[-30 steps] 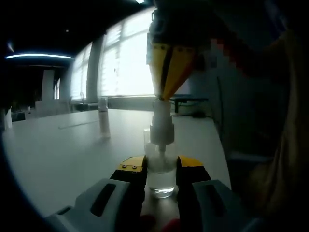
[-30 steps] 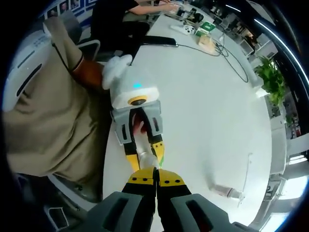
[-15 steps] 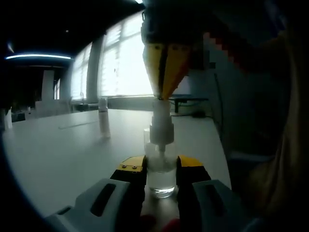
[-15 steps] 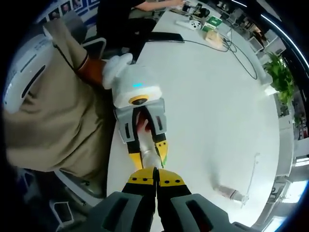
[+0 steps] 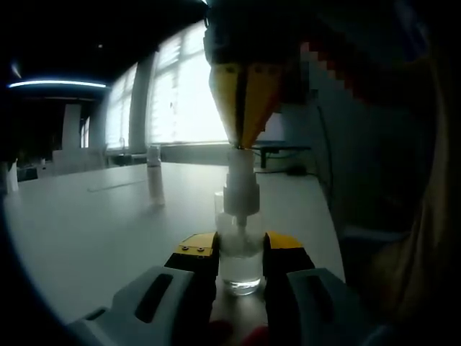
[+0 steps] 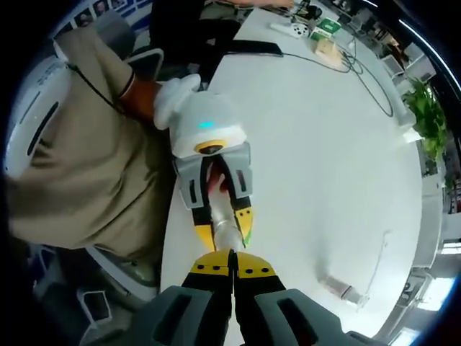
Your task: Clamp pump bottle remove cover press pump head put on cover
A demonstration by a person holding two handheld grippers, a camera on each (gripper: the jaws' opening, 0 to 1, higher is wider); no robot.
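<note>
A clear pump bottle (image 5: 240,252) stands on the white table (image 5: 86,216), and my left gripper (image 5: 240,249) is shut on its lower body. Its white pump head (image 5: 240,180) sticks up above the jaws. My right gripper (image 5: 243,143) comes down from above, shut, with its yellow tips touching the top of the pump head. In the right gripper view my right gripper (image 6: 232,258) is shut directly over the bottle (image 6: 225,234), which the left gripper (image 6: 225,229) clamps, held by a white-gloved hand (image 6: 173,101). The clear cover (image 5: 154,180) sits apart on the table; in the right gripper view the cover (image 6: 338,286) is at lower right.
A person in beige clothes (image 6: 79,166) is at the table edge next to the bottle. A cable and small items (image 6: 317,36) lie at the far end, near a plant (image 6: 425,115). Bright windows (image 5: 187,94) are behind the table.
The right gripper has shifted slightly left above the pump head, its tips staying on it. The bottle, left gripper and cover have not moved.
</note>
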